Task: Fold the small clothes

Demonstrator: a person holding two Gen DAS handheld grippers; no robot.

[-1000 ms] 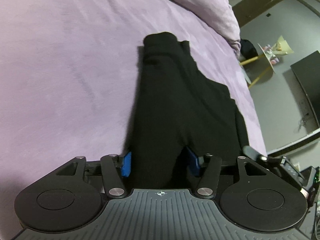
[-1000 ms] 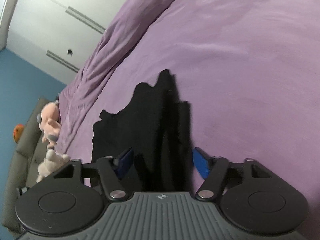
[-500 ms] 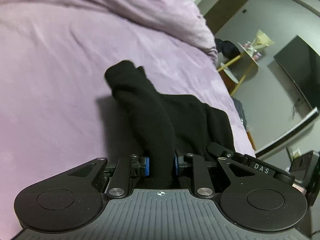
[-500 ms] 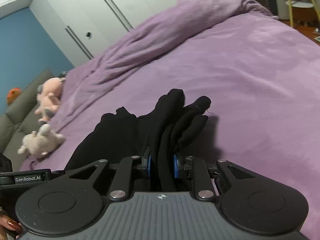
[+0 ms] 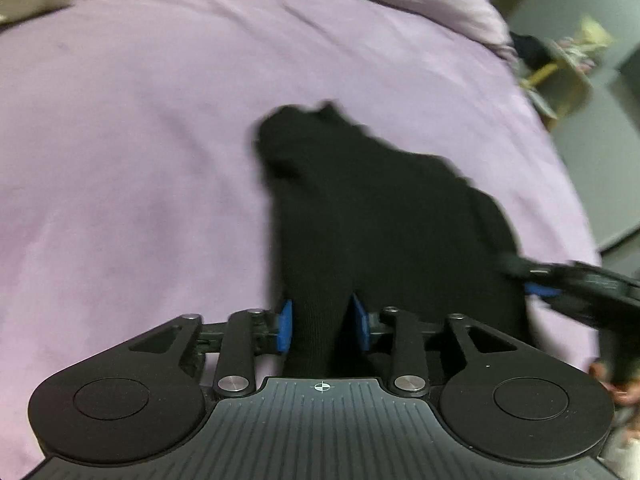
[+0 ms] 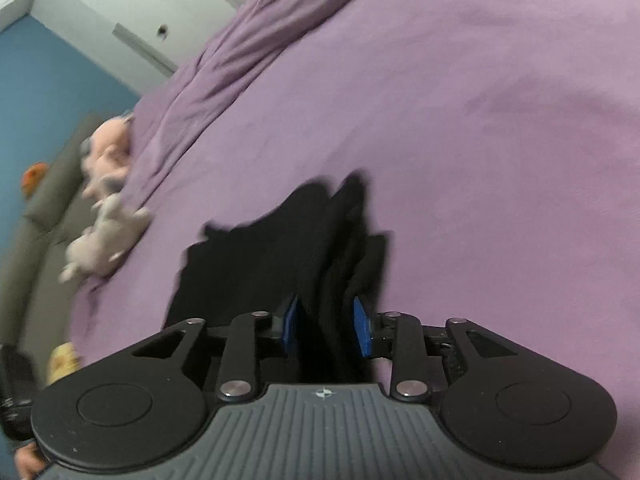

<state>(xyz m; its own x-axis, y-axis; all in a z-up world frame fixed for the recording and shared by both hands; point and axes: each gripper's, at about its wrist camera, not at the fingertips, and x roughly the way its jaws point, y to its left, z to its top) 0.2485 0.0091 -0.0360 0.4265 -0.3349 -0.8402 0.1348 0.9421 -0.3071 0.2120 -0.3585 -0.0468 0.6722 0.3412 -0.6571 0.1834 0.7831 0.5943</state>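
A small black garment (image 5: 376, 208) lies on the purple bedspread (image 5: 140, 140), folded lengthwise and bunched at its far end. My left gripper (image 5: 322, 322) has its blue pads partly apart with a fold of the black cloth between them. My right gripper (image 6: 328, 326) stands the same way, pads partly apart around a ridge of the same garment (image 6: 288, 256). The right gripper also shows at the right edge of the left wrist view (image 5: 568, 284). Both views are motion-blurred.
Plush toys (image 6: 104, 236) lie at the bed's left side beside a grey sofa (image 6: 36, 216). A bunched purple duvet (image 6: 224, 72) runs along the far side. A small yellow-legged side table (image 5: 560, 76) stands off the bed's right edge.
Both grippers were shut on the cloth half a second ago and have since opened partway. The garment has dropped from its lifted, bunched pose to lie flatter on the bed.
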